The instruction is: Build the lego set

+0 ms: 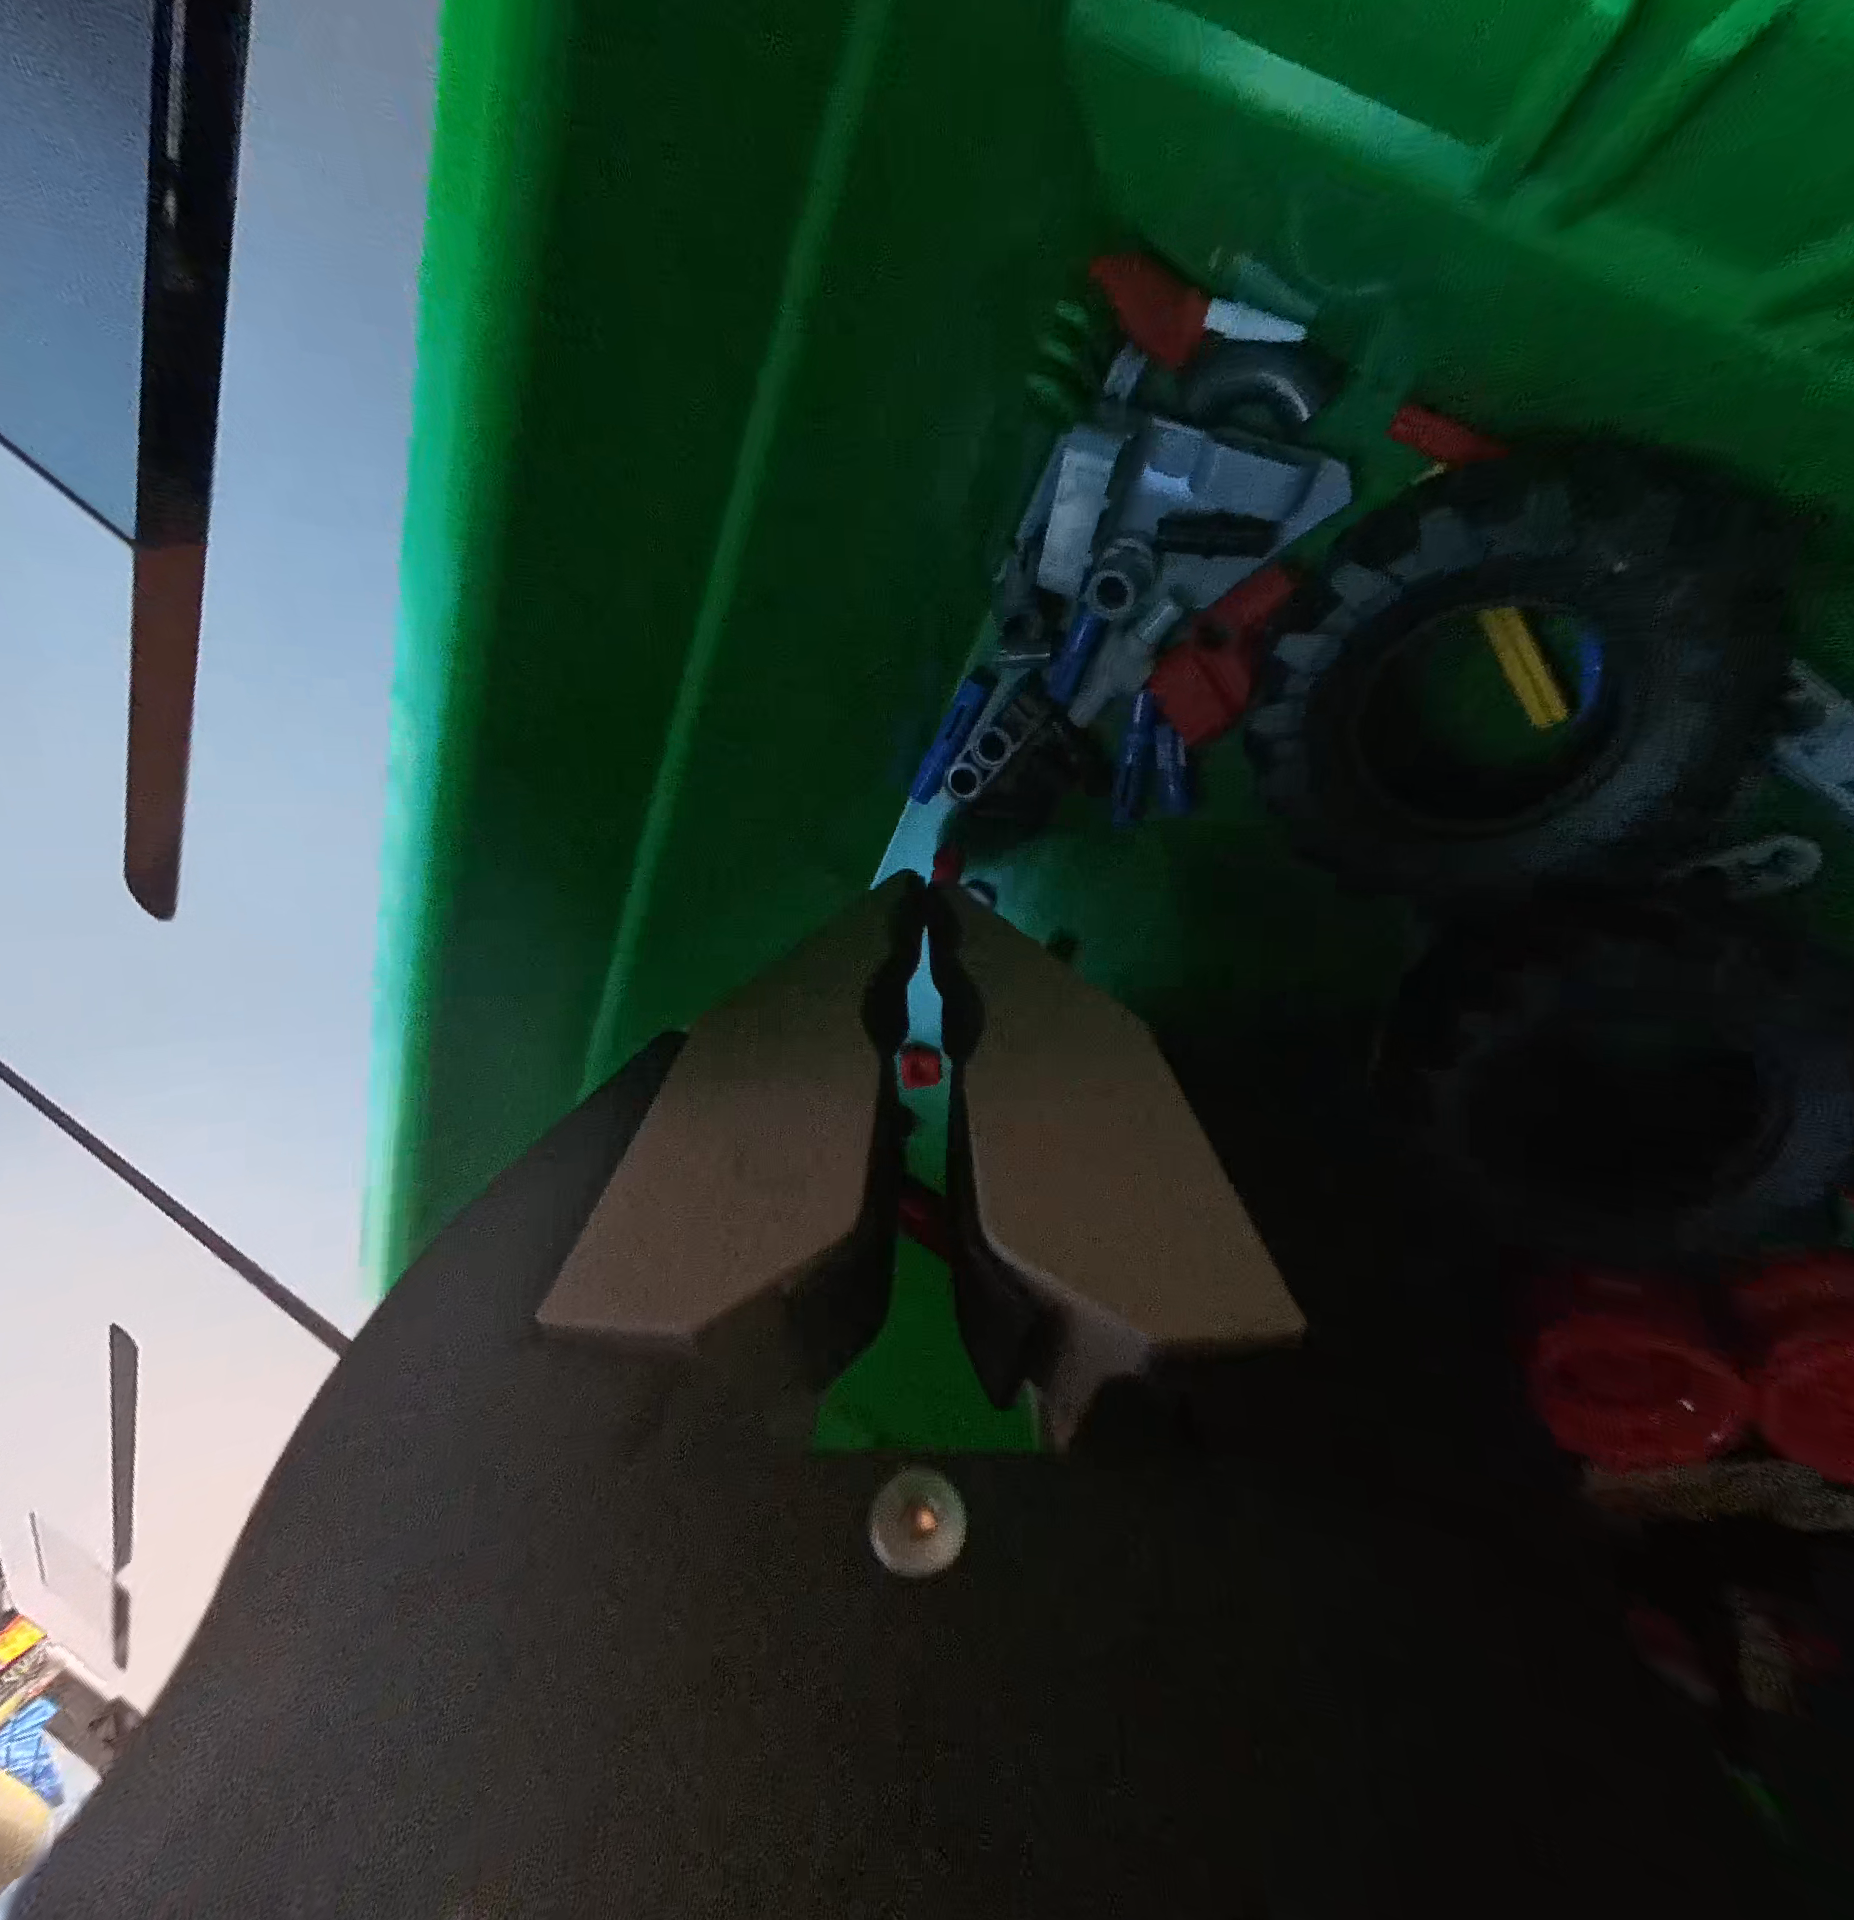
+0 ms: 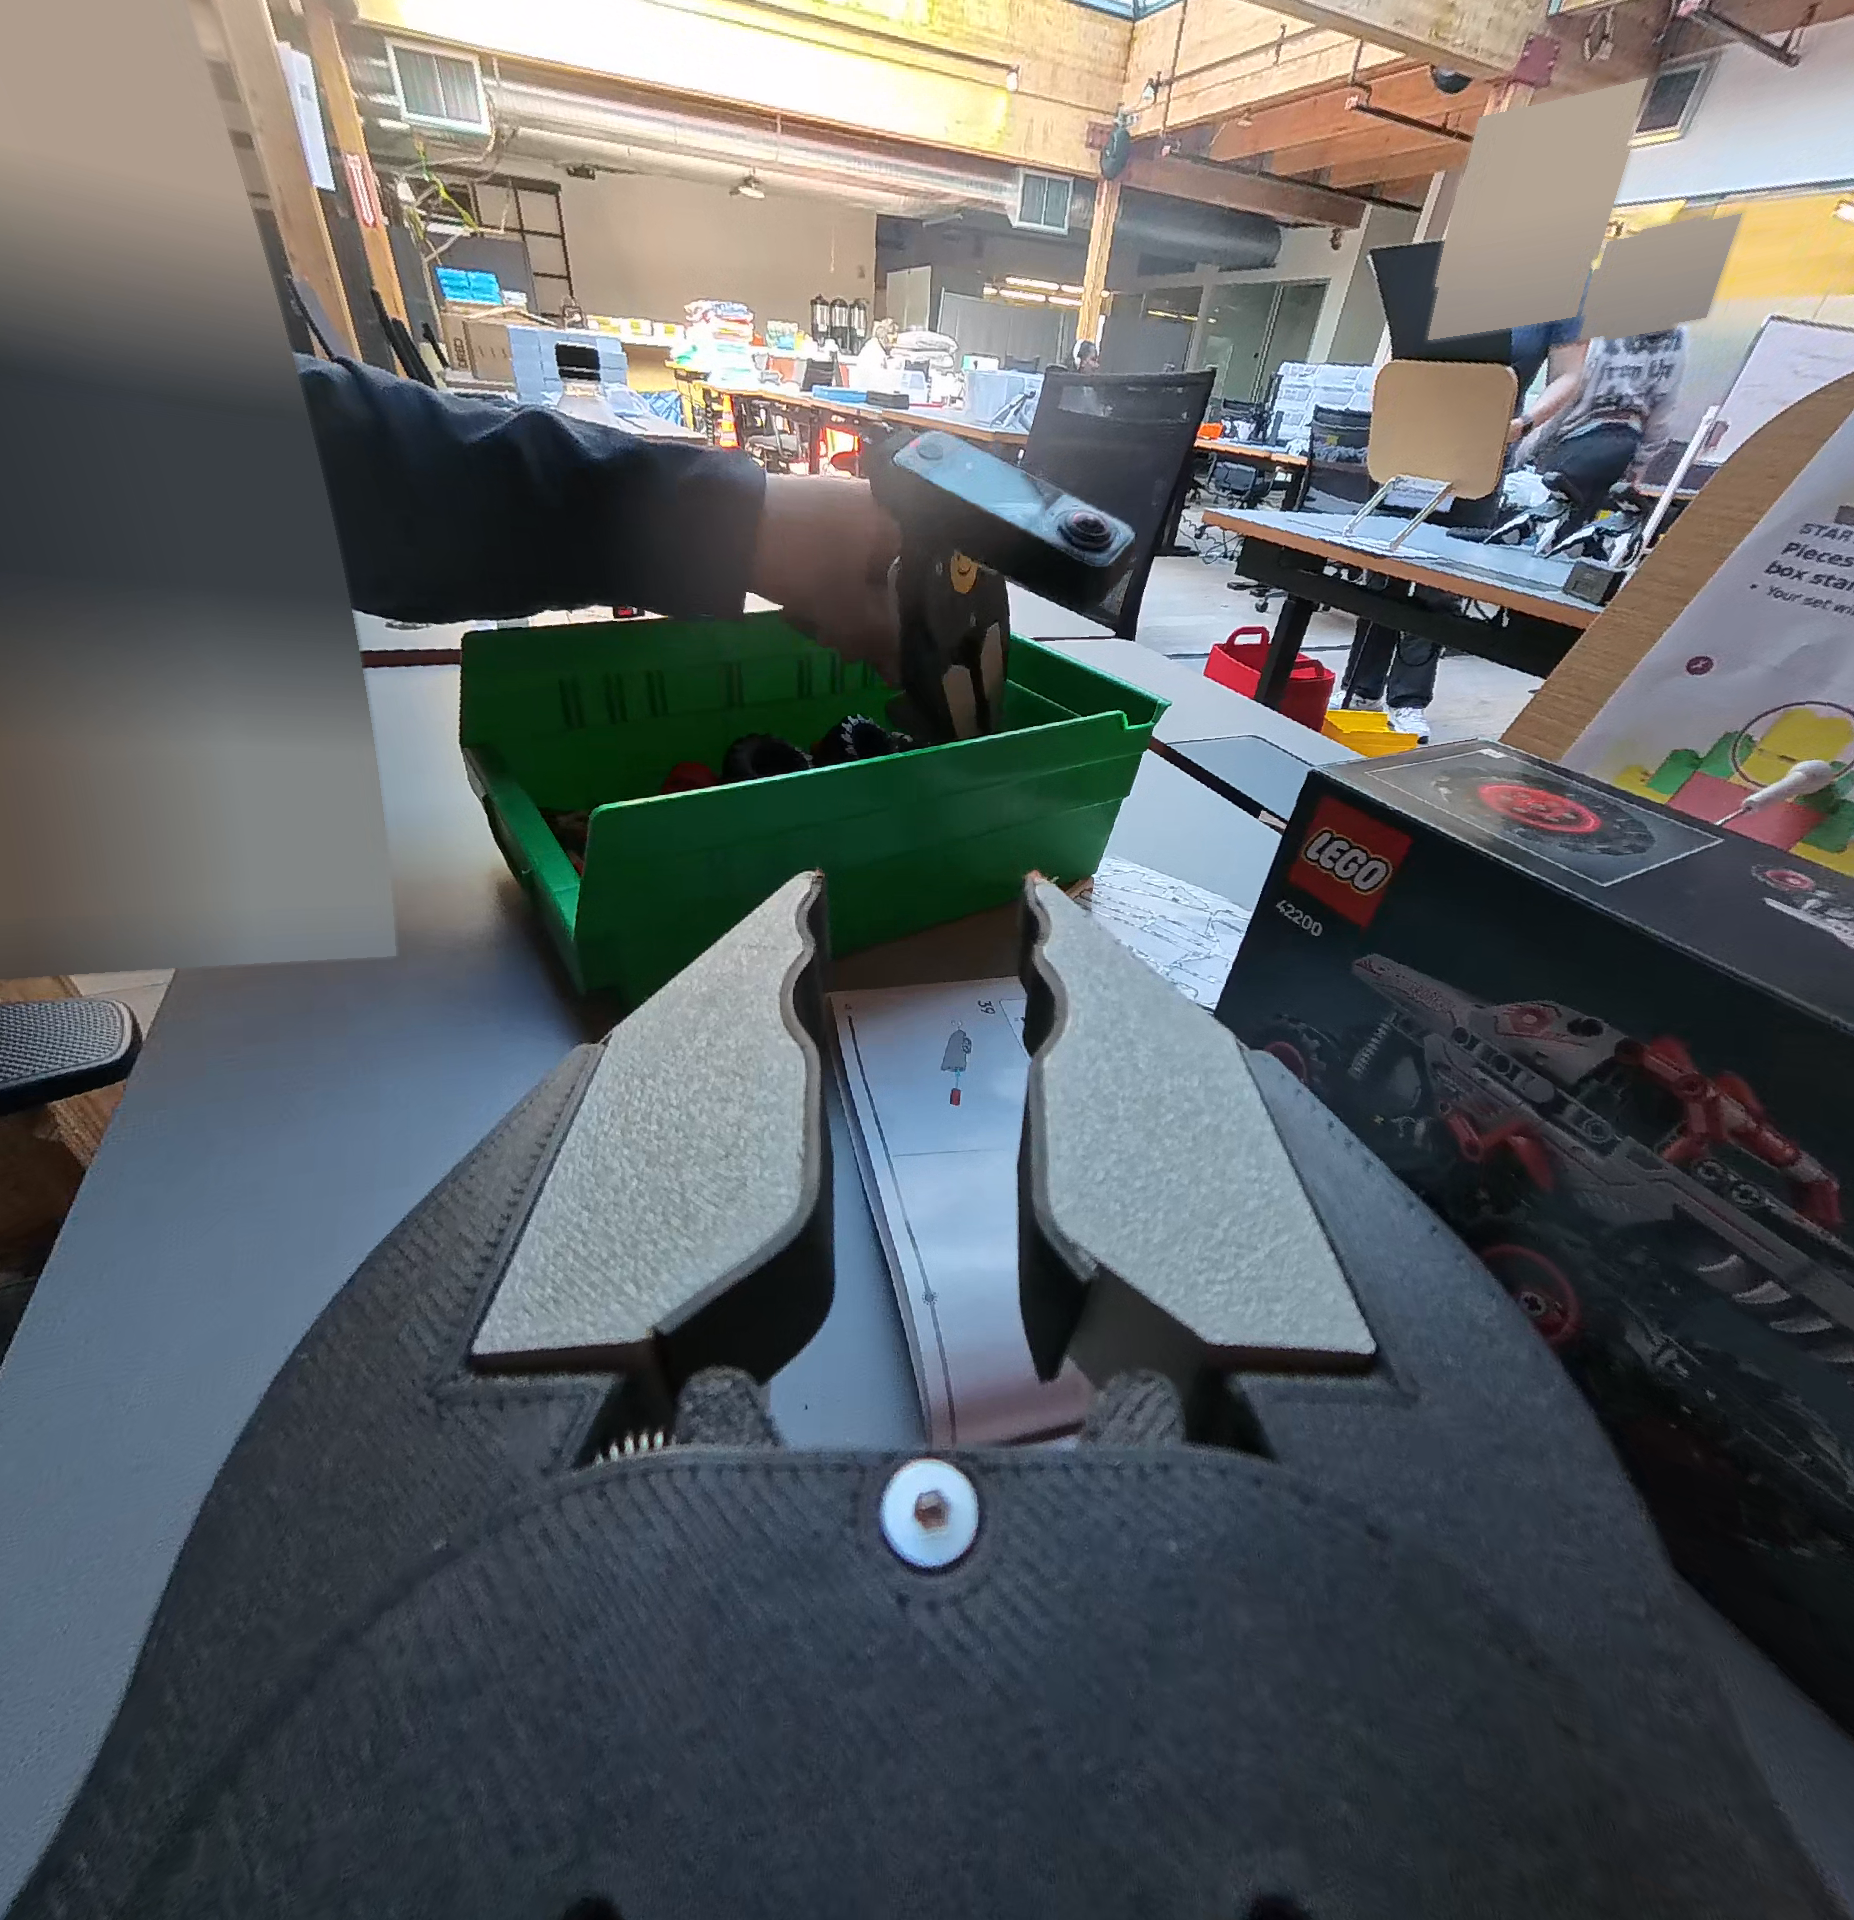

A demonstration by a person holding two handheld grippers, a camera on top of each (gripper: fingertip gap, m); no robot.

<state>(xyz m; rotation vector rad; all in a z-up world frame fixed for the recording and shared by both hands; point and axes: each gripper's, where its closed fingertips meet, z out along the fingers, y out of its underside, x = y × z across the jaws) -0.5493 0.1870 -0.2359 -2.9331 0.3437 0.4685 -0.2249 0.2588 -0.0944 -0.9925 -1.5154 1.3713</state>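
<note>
My left gripper (image 1: 923, 896) is inside the green bin (image 1: 694, 520), with its jaws shut and nothing showing between the tips. Ahead of it lie a grey part-built assembly (image 1: 1162, 499), blue pins (image 1: 1141, 748), a black tyre (image 1: 1505, 675) and red wheel hubs (image 1: 1629, 1392). A small red piece (image 1: 923, 1068) lies on the bin floor behind the fingers. In the right wrist view the left gripper (image 2: 954, 675) dips into the green bin (image 2: 850, 831). My right gripper (image 2: 923, 904) is open and empty, low over the instruction booklet (image 2: 954, 1091).
The set's black box (image 2: 1525, 1039) stands on the grey table (image 2: 279, 1143) to the right of my right gripper. A cardboard-backed sign (image 2: 1733, 623) leans behind it. A person's dark sleeve (image 2: 507, 499) reaches over the bin. A chair armrest (image 2: 40, 1039) is at the left edge. Some 35 cm of space lies between my two pairs of fingers.
</note>
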